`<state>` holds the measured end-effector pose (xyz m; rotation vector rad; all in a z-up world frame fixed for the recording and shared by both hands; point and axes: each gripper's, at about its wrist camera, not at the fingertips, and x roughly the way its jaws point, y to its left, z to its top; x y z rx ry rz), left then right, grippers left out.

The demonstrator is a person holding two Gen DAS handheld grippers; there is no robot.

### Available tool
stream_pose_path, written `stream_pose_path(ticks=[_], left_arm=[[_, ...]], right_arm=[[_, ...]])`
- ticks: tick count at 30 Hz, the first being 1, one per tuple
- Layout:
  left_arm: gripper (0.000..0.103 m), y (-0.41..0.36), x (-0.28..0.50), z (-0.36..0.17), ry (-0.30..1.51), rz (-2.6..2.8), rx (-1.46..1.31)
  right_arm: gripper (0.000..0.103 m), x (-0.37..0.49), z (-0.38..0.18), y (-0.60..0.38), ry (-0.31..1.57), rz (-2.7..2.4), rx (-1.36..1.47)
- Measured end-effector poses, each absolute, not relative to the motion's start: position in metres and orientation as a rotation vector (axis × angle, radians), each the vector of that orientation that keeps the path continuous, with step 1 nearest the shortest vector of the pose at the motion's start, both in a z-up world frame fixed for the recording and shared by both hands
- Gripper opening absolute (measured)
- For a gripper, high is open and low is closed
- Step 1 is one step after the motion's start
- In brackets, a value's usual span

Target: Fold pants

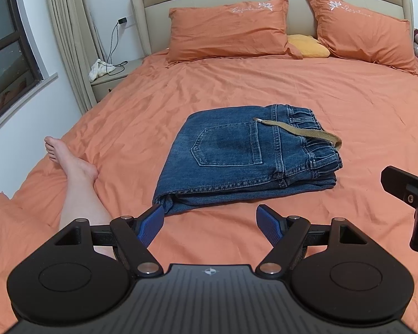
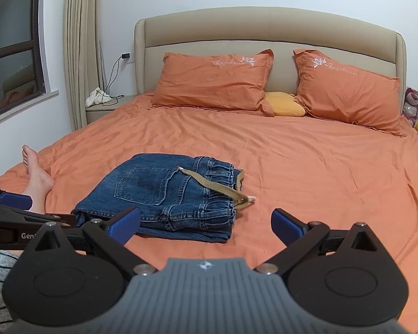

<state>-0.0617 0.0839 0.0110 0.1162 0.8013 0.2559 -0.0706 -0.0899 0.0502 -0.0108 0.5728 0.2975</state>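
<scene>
Your leg (image 1: 78,194) runs out of view behind the left gripper (image 1: 210,222); the pillow lettering (image 1: 246,9) is too small to read.

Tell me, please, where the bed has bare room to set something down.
Free: the sheet between the folded jeans and the pillows, and right of the jeans. Crowded: left, by the foot.

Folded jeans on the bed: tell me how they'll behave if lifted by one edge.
The folded jeans are stacked denim layers, so they would probably sag and unfold. The loose tan belt trailing off the waistband would likely dangle. They look fairly heavy for their size.
</scene>
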Motion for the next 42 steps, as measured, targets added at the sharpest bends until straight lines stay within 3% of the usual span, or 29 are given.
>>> stream_pose_path(ticks=[42], left_arm=[[0.088, 0.0840, -0.0658, 0.0187, 0.755, 0.232, 0.142]], right_arm=[[0.098, -0.0754, 0.0532, -0.0874, 0.578, 0.269, -0.036]])
